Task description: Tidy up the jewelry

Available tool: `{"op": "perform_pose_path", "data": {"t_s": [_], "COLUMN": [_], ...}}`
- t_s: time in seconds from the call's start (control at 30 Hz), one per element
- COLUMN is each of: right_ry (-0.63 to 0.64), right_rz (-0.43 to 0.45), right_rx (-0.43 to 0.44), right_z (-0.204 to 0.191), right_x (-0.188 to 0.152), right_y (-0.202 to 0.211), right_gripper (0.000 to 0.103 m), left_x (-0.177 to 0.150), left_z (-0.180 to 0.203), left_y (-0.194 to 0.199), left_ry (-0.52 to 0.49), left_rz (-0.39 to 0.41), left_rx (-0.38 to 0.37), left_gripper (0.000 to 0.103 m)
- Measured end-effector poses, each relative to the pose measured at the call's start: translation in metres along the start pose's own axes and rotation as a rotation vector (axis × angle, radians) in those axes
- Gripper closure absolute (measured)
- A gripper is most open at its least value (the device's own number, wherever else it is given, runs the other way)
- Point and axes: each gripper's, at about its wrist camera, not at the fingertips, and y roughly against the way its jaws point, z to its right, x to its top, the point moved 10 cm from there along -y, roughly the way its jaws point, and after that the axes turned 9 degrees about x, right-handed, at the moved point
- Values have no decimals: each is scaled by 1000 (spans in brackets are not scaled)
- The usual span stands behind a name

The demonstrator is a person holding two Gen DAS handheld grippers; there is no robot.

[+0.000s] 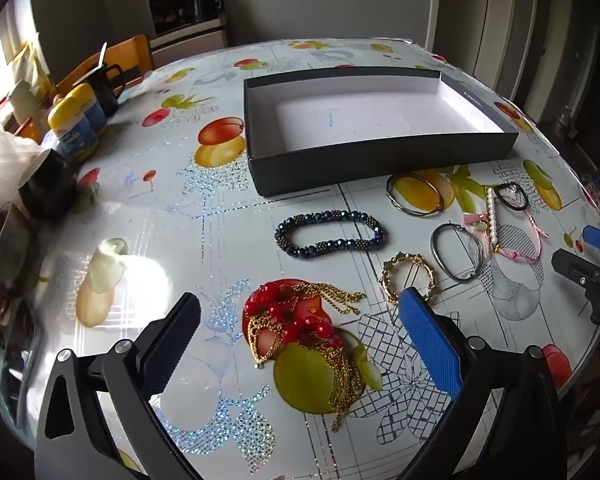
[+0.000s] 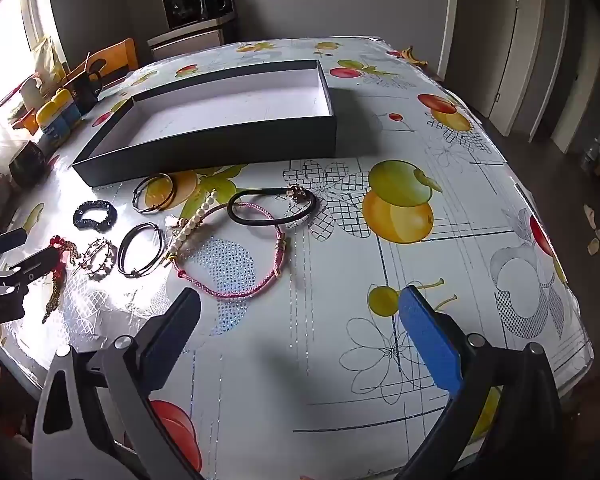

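Fruit-print tablecloth covers the whole table, glossy, with window glare on its left part. Landmark: a shallow dark box with a white inside, nothing in it, lying open in the middle of the table.

Jewelry lies loose on the cloth, all on the near side of the box, none inside it:
- two thin bangles, overlapping, just in front of the box's near wall
- dark blue bead bracelet, nearer than the bangles, in front of the box's left half
- grey hoop bracelet and gold chain bracelet, nearer again, close together
- pearl strand and pink cord bracelet, overlapping, in front of the box's right half
- black hair band, its lower edge crossing the pink cord
- tangle of red beads and gold chain, farthest from the box, nearest the table's front edge

Left gripper: jaws spread wide, holding nothing, hanging above the red-and-gold tangle, which lies between the fingers in the left wrist view. Contact cannot be told.

Right gripper: jaws spread wide, holding nothing, over bare cloth to the right of the pink cord.

Clutter left of the box, well apart from it: yellow-capped bottles, a black pitcher, a dark cup. A wooden chair stands behind them. Nothing stands between the jewelry and the box.
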Motion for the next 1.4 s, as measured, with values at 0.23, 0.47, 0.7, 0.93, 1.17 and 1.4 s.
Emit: {"op": "perform_pose_path", "data": {"t_s": [0.23, 0.47, 0.7, 0.93, 1.17, 1.4], "right_ry": [-4, -3, -3, -3, -3, -6], "right_rz": [-3, 1, -1, 0, 0, 1], "right_rx": [-5, -5, -8, -10, -12, -13], "right_z": [1, 1, 4, 3, 3, 4], "right_x": [2, 2, 3, 3, 3, 3], "right_y": [1, 1, -3, -1, -2, 0], "right_gripper": [5, 5, 5, 5, 5, 5], "left_x": [3, 4, 1, 1, 0, 1], "left_z": [0, 2, 2, 2, 2, 1], "left_y": [-4, -7, -7, -7, -7, -7], "left_ry": [-6, -4, -7, -6, -3, -4], "left_rz": [-11, -11, -5, -5, -2, -3], "left_rx": [6, 5, 4, 4, 9, 7], "left_gripper": [2, 2, 2, 2, 2, 2]}}
